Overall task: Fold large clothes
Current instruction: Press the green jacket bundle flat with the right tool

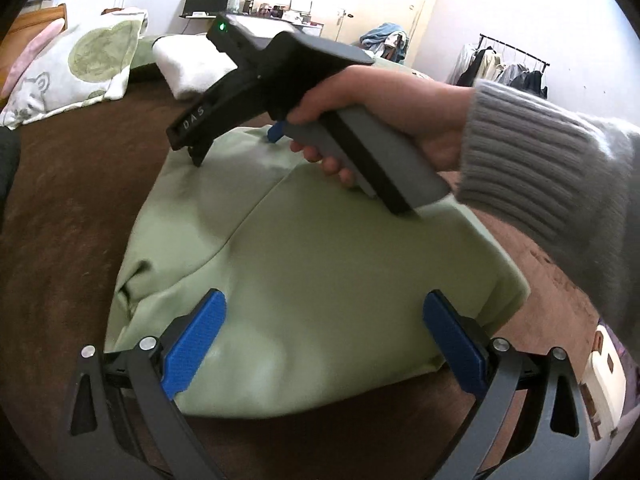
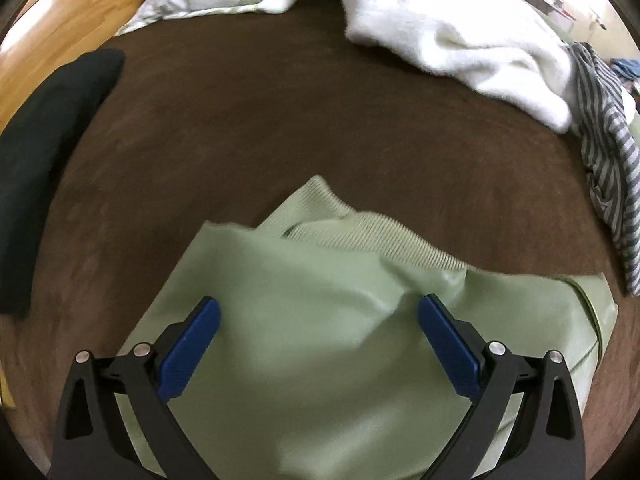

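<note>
Green cloth first: your soft light-green sweatshirt lies partly folded on the fuzzy brown blanket. Your left gripper hangs over its near edge with both blue pads spread wide, holding nothing. Your right gripper is also wide open, over the far part near the ribbed hem.

If you pinch only the top layer, I think the fold could slide apart. If you pull too fast, the bumpy part may bunch up more.

Count with me: one green sweatshirt, two grippers, one fluffy white blanket, one grey striped garment, one folded black cloth.
</note>
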`<state>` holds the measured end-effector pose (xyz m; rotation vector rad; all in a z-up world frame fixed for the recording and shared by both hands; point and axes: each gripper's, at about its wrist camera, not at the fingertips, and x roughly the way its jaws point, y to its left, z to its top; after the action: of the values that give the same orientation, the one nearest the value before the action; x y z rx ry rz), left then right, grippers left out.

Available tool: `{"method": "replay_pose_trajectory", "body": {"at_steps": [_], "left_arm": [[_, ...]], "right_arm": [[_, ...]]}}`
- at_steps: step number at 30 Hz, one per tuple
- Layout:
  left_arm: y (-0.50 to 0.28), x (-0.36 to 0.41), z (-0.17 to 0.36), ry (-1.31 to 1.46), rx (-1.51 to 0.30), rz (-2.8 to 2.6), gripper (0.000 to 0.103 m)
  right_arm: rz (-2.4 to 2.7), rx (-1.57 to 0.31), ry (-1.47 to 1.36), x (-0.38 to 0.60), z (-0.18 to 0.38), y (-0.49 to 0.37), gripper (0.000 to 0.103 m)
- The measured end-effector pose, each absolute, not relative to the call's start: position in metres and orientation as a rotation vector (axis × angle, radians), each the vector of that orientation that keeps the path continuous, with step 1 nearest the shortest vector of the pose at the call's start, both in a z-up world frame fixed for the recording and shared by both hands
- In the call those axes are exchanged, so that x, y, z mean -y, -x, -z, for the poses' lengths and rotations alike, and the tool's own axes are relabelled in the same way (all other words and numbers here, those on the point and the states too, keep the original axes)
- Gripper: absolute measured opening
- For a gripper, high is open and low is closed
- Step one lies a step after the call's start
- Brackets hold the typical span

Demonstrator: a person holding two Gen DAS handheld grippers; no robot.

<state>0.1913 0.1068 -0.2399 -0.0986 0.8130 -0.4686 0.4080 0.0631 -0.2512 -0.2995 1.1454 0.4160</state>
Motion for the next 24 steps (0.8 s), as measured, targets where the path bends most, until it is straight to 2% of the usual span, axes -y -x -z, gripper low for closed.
{"method": "replay_pose_trajectory", "body": {"at_steps": [10,24], "left_arm": [[-0.212,-0.120,0.253,0.130,-0.807,0.513,0.096],[-0.213,-0.115,0.257,0.109,-0.818,0.503,0.097]], "right_arm": [[-0.304,-1.056,0.210,-0.060,0.267,-0.438,0.098],[-0.286,-1.013,0.203,-0.057,0.264,-0.436,0.098]]}}
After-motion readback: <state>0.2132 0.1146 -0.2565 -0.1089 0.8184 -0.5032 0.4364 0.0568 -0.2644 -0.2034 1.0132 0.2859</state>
